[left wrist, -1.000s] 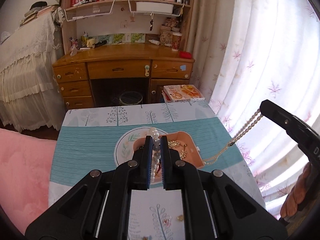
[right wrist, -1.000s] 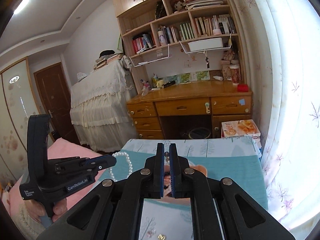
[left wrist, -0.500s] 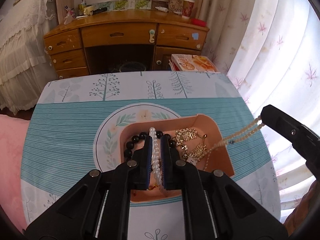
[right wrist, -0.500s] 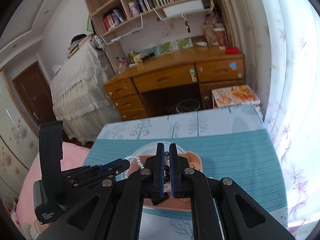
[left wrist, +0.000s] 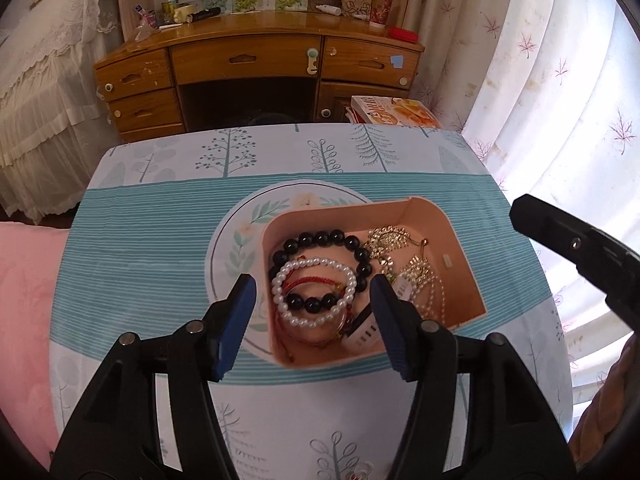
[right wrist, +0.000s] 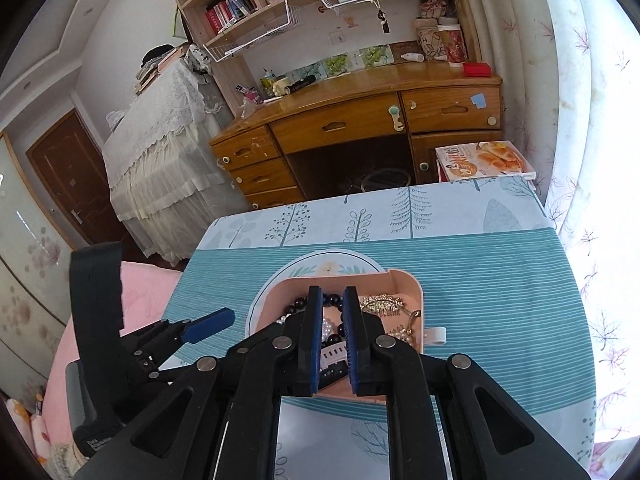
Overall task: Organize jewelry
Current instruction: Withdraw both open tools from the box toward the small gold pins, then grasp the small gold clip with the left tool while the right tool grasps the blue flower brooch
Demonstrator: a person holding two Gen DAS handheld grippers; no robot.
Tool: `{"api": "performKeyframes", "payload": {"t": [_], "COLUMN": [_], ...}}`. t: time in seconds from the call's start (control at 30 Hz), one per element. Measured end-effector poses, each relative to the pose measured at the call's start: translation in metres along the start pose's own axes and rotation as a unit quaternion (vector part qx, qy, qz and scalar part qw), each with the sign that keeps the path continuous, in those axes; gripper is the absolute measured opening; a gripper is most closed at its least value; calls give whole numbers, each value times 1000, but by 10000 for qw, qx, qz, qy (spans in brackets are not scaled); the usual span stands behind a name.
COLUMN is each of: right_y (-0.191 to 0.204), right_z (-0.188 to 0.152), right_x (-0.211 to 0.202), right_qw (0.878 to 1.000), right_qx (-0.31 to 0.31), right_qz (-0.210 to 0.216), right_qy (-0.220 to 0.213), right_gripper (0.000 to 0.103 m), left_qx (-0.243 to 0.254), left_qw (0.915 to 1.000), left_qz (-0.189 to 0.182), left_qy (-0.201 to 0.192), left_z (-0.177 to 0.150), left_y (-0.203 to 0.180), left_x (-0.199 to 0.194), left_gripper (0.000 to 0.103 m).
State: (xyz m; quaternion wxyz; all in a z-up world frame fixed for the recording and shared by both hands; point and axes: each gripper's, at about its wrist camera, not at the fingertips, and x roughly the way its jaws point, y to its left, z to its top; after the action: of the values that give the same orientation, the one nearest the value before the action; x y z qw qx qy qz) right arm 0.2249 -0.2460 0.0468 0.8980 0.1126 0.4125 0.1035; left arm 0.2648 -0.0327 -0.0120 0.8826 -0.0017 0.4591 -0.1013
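A pink box [left wrist: 464, 264] stands on the table and holds the jewelry: a white pearl bracelet [left wrist: 314, 292] on top of a black bead bracelet [left wrist: 320, 240], a red cord, gold chains [left wrist: 416, 272] and a white watch strap [left wrist: 362, 336]. My left gripper [left wrist: 314, 300] is open wide just above the box's near side, empty. My right gripper [right wrist: 333, 300] hovers over the box [right wrist: 404, 280] with jaws slightly apart and nothing between them; its black body shows at the right of the left wrist view [left wrist: 580, 248].
The table carries a teal striped cloth [left wrist: 152, 240] with a round leaf print under the box. A pink cushion [left wrist: 20, 320] lies at the left. A wooden desk [left wrist: 256, 68] stands behind, a white curtain [left wrist: 560, 80] at the right.
My left gripper lowered to the box, opened and let go of the pearl bracelet, which now lies in the box. My right gripper let go of the gold bead chain, now in the box.
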Motion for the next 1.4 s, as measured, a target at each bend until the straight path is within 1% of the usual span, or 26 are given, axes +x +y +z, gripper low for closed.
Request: {"api": "performKeyframes", "payload": {"t": [0.27, 0.57, 0.63, 0.7, 0.77, 0.93, 1.0, 1.13, 1.2, 1.23, 1.33, 1.4], "right_y": [4, 14, 15, 17, 20, 19, 15, -1, -11, -15, -38, -48], "right_z": [-30, -91, -102, -113, -123, -142, -145, -161, -167, -165, -172, -180], "right_x": [-27, -62, -71, -81, -92, -120, -129, -139, -138, -133, -122, -116], "right_qw": [9999, 9992, 9991, 9990, 9988, 9981, 9982, 9977, 9977, 9977, 9973, 9968], "right_qx": [-105, -341, -363, -414, -485, -612, -598, -579, -505, -461, -299, -251], "right_qz": [70, 110, 134, 117, 110, 35, -27, -344, -462, -497, -652, -734], "right_qy": [85, 180, 170, 123, 52, -75, -103, -95, -14, 21, 149, 210], "right_gripper": [11, 12, 14, 25, 30, 30, 31, 33, 33, 33, 33, 37], "left_qx": [-38, -188, -170, -141, -91, -17, 15, 66, 33, 2, -136, -249], "left_qw": [10000, 9998, 9997, 9996, 9995, 9988, 9987, 9987, 9990, 9991, 9992, 9991], "left_qz": [61, -31, -29, -25, 28, 95, 140, 248, 300, 310, 338, 330], "left_qy": [-12, -86, -146, -224, -315, -470, -500, -435, -332, -290, -162, -105], "left_z": [-36, -79, -89, -97, -107, -129, -139, -158, -165, -169, -180, -188], "left_y": [13, 23, 23, 21, 19, 13, 12, 7, 6, 7, 12, 16], "left_x": [-39, -82, -93, -103, -114, -134, -138, -135, -129, -126, -116, -109], "left_gripper": [56, 56, 56, 56, 56, 58, 61, 62, 62, 62, 62, 62]}}
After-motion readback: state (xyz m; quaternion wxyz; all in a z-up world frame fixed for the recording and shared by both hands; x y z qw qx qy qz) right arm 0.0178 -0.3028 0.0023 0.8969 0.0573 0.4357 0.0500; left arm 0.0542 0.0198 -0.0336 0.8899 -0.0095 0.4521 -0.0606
